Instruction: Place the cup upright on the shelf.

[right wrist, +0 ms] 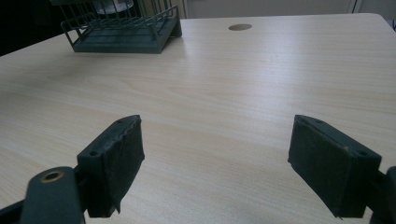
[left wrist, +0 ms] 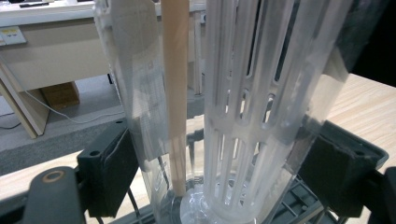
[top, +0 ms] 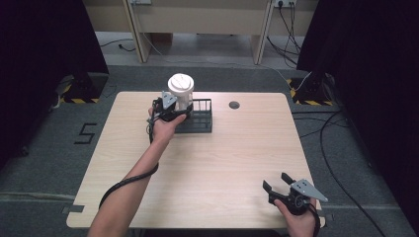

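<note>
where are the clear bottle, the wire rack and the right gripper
clear bottle (top: 181,85): high view, on its white lid
wire rack (top: 203,118): high view, on its front wall
right gripper (top: 276,181): high view, between its open fingertips

Only legible mark: black "5" (top: 84,133) taped on grey floor, left of table (top: 207,168).

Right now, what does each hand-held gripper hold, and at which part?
The left hand-held gripper grips the clear bottle by its lower body. The right hand-held gripper holds nothing.
</note>
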A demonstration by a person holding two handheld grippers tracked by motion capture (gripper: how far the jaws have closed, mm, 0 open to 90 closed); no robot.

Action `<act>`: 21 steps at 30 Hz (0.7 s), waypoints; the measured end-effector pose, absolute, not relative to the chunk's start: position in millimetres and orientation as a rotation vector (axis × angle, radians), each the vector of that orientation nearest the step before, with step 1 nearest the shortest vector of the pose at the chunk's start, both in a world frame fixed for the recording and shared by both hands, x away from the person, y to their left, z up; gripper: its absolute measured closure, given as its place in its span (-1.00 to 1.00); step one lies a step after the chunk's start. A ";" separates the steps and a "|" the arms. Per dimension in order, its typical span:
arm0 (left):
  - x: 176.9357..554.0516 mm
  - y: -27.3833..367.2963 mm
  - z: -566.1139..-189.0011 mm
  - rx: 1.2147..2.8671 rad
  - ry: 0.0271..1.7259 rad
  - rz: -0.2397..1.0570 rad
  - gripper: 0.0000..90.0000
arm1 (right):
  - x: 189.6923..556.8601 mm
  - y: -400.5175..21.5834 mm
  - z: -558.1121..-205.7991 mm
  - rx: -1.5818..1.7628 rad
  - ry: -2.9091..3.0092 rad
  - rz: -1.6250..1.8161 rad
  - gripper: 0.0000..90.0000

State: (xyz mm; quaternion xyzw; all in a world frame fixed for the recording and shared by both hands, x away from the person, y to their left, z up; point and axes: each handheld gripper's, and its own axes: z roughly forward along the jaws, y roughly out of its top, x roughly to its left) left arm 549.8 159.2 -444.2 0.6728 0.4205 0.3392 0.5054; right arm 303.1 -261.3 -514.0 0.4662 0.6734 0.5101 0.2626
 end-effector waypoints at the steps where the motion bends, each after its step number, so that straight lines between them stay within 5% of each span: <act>1: 550.0 159.1 -445.4 1.623 1.017 0.817 -0.60 | 303.1 -261.3 -513.9 1.262 1.822 1.380 -0.59; 21: 553.9 157.9 -461.7 1.639 1.059 0.796 -0.60 | 303.2 -261.3 -514.0 1.264 1.822 1.383 -0.59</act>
